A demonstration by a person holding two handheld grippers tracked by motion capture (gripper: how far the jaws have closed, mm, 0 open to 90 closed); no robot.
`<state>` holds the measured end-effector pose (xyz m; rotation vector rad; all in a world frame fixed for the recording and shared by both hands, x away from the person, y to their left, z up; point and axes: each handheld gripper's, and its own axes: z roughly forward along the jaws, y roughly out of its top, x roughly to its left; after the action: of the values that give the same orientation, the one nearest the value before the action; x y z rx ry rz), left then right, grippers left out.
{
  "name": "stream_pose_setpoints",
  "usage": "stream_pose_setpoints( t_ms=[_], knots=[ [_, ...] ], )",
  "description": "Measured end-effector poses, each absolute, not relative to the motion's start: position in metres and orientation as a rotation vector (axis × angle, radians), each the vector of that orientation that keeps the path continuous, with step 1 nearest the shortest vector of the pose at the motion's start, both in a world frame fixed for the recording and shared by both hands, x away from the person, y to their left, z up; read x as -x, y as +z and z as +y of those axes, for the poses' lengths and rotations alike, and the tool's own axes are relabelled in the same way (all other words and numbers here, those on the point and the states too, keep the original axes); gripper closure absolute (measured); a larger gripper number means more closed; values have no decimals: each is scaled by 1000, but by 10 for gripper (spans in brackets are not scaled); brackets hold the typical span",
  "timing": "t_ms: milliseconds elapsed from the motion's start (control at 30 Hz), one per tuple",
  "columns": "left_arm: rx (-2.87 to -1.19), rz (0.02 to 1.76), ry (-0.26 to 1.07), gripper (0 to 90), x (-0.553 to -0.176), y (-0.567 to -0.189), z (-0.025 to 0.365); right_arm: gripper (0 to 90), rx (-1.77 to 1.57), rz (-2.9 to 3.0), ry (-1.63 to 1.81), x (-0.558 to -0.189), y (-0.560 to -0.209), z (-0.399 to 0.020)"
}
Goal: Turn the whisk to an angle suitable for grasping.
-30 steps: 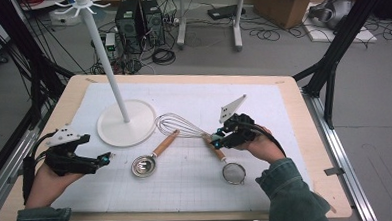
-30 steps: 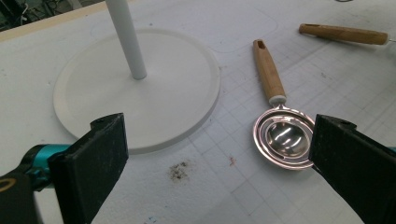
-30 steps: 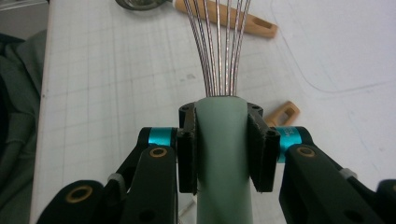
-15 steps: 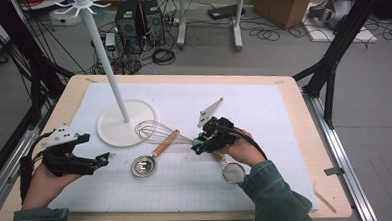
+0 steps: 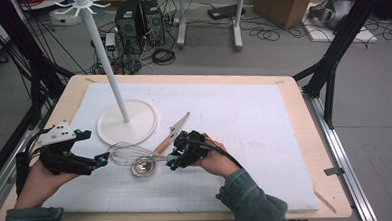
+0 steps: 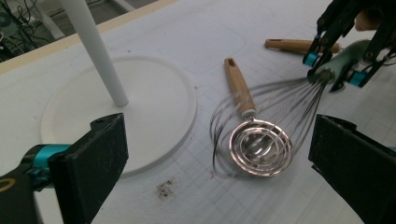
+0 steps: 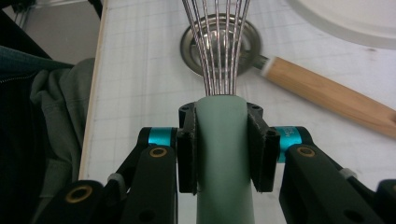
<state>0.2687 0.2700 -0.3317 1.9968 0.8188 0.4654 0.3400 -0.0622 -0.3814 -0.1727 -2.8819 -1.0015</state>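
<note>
right gripper point(image 5: 173, 161) clamped on whisk point(image 5: 131, 154) handle | has carried it from right of centre toward lower left, wires now over the strainer point(image 5: 144, 168) near the stand point(image 5: 127, 124) | left gripper point(image 5: 102, 159) jaws apart, waiting beside the wires | likely a handover next

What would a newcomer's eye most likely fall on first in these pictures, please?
Probably the whisk near the table's front, its pale green handle clamped in the right tool, its wires hanging over a small metal strainer. Next, the tall white stand at the left, with the left tool open beside it.
</note>
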Motion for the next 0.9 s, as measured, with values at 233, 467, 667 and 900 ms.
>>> stream_pose_setpoints(
  t_ms=[233,467,667,900],
  knots=[
    [-2013,782,439,52,-271,-332,261,690,128,-2868,-968,-328,-393,-45],
    [-2034,755,418,52,-274,-336,254,689,90,-2877,-943,-318,-408,-30],
    [-2047,743,403,53,-276,-339,250,689,83,-2890,-934,-313,-415,-24],
    [-2064,721,392,53,-278,-343,245,685,59,-2940,-902,-309,-420,-16]
  ],
)
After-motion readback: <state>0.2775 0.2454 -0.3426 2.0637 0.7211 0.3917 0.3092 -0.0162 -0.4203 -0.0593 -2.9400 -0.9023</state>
